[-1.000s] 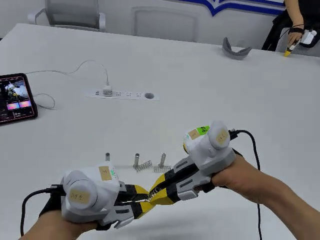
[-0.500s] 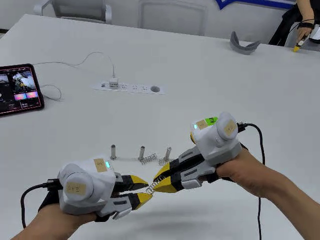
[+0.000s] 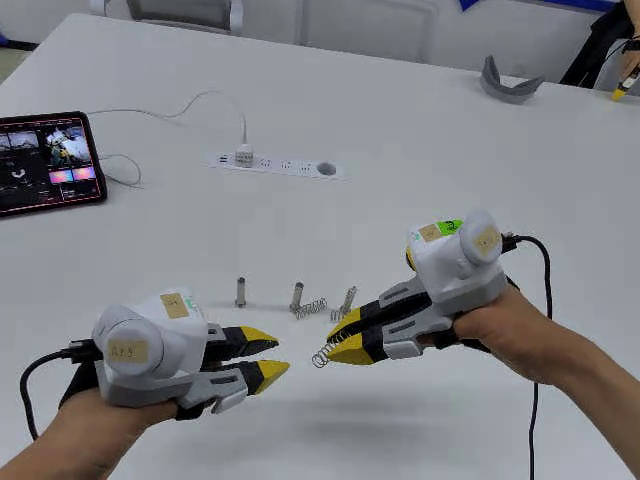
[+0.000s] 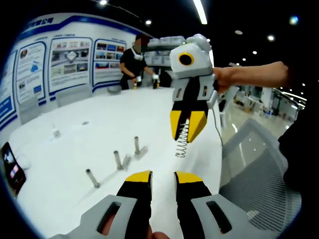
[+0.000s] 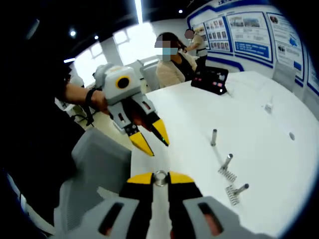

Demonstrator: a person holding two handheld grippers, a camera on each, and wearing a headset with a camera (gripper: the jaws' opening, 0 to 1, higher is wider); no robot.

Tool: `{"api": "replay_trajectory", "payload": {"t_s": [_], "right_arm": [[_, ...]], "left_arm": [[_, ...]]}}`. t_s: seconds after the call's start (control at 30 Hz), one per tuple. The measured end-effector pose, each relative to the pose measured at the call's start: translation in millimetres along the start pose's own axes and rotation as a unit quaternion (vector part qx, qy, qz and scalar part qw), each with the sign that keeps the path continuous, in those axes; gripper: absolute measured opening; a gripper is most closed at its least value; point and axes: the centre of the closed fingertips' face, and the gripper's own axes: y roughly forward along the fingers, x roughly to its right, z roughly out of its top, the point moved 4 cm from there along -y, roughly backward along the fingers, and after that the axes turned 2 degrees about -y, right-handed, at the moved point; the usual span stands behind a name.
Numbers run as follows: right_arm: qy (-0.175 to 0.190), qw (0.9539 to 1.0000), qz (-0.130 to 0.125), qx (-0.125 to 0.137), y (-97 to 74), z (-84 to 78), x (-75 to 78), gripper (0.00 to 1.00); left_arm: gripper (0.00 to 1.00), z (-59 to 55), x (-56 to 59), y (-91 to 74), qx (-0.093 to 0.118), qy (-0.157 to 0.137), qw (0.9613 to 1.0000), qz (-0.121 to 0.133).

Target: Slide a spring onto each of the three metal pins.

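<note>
Three pins (image 3: 297, 296) stood in a row on the table (image 3: 450, 170), running left to right just beyond the two grippers. None of the three carried a spring. Two loose springs (image 3: 314, 307) lay flat on the table, one touching or just beside the middle pin on its right side and the other at the foot of the right pin. The left pin stood alone, apart from both.

The right gripper (image 3: 335, 345) was held above the table, near and to the right of the pins, pointing left. Its jaws were clenched on one end of a third spring (image 3: 322, 353). In the right gripper view the round end of the spring (image 5: 160, 178) sat pinched between the yellow tips. In the left gripper view the spring (image 4: 182, 142) hung out past the right gripper (image 4: 187, 124), its free end touching nothing.

The left gripper (image 3: 280, 356) was held to the left, pointing right at the spring, close to it but apart. Its jaws were released, with a clear gap between the yellow tips in the left gripper view (image 4: 163, 178), and they held nothing. The right gripper view showed the left gripper (image 5: 157, 144) facing it with jaws parted.

A tablet (image 3: 45, 160) with a lit screen lay at the far left of the table. A power strip (image 3: 278, 166) lay at the far centre, with a white plug and cable in it.
</note>
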Motion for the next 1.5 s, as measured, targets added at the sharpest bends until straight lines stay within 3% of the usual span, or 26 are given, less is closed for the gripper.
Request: {"api": "replay_trajectory", "payload": {"t_s": [0.43, 0.73, 1.5], "right_arm": [[0.0, 0.9995, -0.018, -0.027, 6.4, -3.9, 18.9, 0.12], [-0.011, 0.9989, -0.025, -0.038, 14.9, 4.6, 34.5, 0.12], [-0.033, 0.9963, -0.041, -0.068, 42.5, 24.0, 70.3, 0.12]], "left_arm": [[0.27, -18.8, -23.5, -16.3, -0.015, -0.025, 0.9982, 0.052], [0.35, -26.9, -39.7, -31.1, -0.016, -0.042, 0.9948, 0.091], [0.52, -47.4, -62.1, -62.5, -0.024, -0.08, 0.9842, 0.156]]}}
